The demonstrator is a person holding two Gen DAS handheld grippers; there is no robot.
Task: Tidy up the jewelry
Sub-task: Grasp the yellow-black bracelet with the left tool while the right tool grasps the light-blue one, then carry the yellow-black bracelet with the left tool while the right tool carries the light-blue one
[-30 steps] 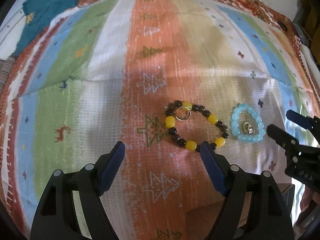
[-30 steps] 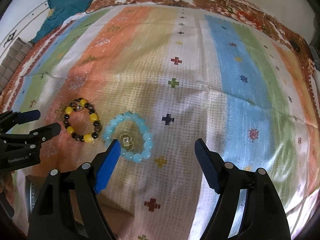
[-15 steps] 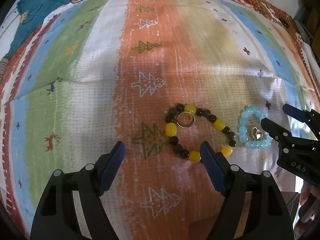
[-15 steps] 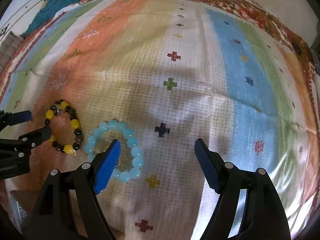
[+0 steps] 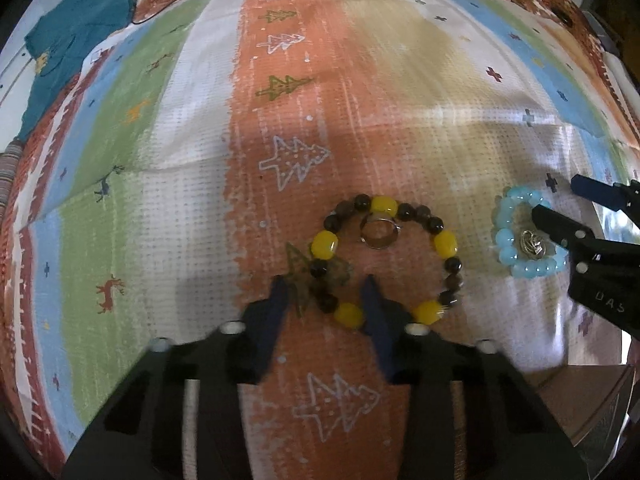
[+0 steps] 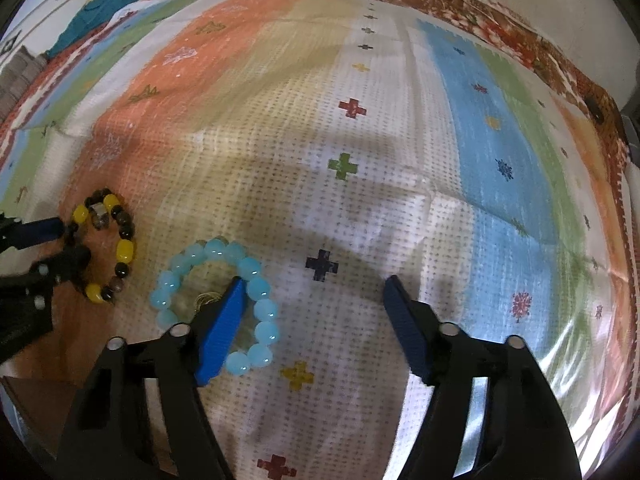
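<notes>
Left tongs [image 5: 324, 300] closing around near-left beads of yellow-brown bracelet [image 5: 390, 258], not visibly clamped yet; silver ring [image 5: 379, 231] lying inside. Right tongs [image 6: 314, 292] narrowing, still apart, left pad inside blue bracelet [image 6: 218, 300] beside gold ring [image 5: 531, 243]. All jewelry still lying on striped cloth [image 6: 360, 160]; sorting barely starting.

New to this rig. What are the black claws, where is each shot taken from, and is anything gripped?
No robot arm: a person holds a two-finger gripper in each hand, each carrying a fisheye camera that looks along its blue-padded fingers. On a striped cloth lie a yellow-and-brown bead bracelet with a silver ring inside it, and a pale blue bead bracelet around a gold ring.

The left gripper has just been closing and straddles the yellow bracelet's near beads; contact is blurred. The right gripper, also just closing, has one finger inside the blue loop, not yet pinching.
</notes>
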